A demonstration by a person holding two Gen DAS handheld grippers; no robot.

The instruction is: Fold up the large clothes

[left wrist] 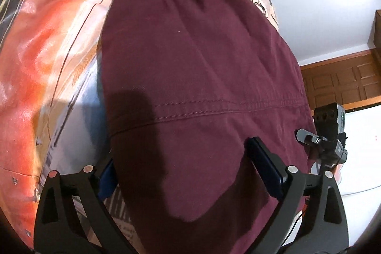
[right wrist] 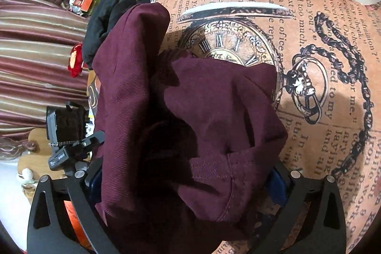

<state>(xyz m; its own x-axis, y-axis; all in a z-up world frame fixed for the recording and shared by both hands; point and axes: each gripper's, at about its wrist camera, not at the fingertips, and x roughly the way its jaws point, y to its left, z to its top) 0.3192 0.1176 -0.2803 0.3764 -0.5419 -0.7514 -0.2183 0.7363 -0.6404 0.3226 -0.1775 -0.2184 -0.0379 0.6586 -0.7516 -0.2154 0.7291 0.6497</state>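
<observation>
A large maroon garment lies spread on the bed in the left wrist view, with a stitched seam across it. My left gripper hangs over its near part, jaws wide open, one blue-padded finger at the cloth's left edge and the other on top of the cloth. In the right wrist view the same maroon garment is bunched in folds. It lies heaped between the wide-open jaws of my right gripper and hides both fingertips. The pads do not visibly press on it.
The bed cover shows a newspaper and pocket-watch print and an orange-red print. A black garment lies beyond the maroon one. Striped curtain at left. Wooden panelling and a white wall at right. The other gripper's camera mount is close by.
</observation>
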